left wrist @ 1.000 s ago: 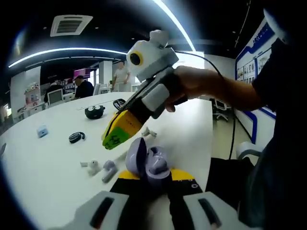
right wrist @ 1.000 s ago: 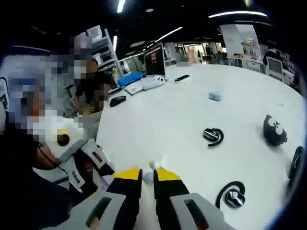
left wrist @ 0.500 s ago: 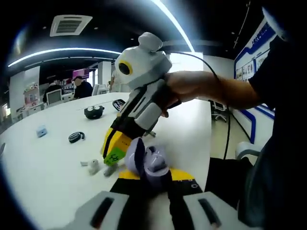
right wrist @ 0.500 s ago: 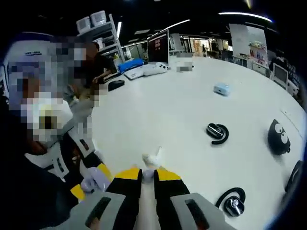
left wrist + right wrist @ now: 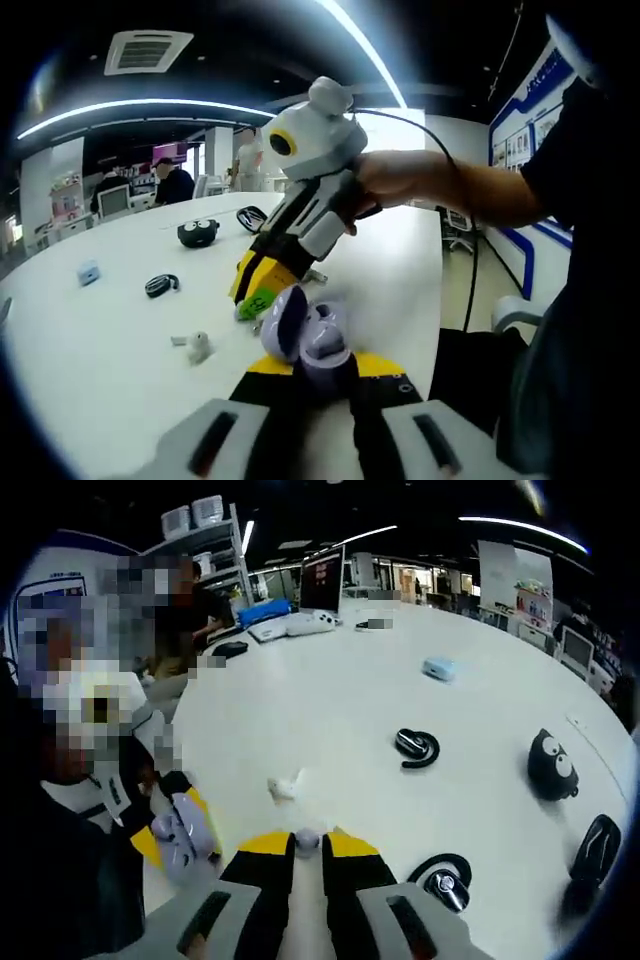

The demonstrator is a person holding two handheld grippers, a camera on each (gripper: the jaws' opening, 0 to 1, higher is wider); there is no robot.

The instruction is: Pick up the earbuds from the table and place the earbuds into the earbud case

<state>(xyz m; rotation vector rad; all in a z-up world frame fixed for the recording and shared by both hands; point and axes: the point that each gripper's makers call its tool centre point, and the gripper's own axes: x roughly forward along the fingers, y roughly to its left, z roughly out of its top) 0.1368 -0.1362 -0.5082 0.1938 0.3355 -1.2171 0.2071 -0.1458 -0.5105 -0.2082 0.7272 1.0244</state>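
Earbuds split: you grip one earbud (image 5: pixel 306 840) in your right tongs (image 5: pixel 308 846), another white earbud (image 5: pixel 199 346) lies on the worktop (image 5: pixel 90 350) beyond them, while your left tongs (image 5: pixel 322 366) clamp the open lilac earbud case (image 5: pixel 305 332) steady to receive it.

Earbud (image 5: pixel 307 840) mostly hidden between jaws

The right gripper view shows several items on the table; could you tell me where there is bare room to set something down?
Broad bare tabletop lies between the white earbud and the small blue case. It is crowded toward the right: black ear-hook earbud, black round case and open black case.
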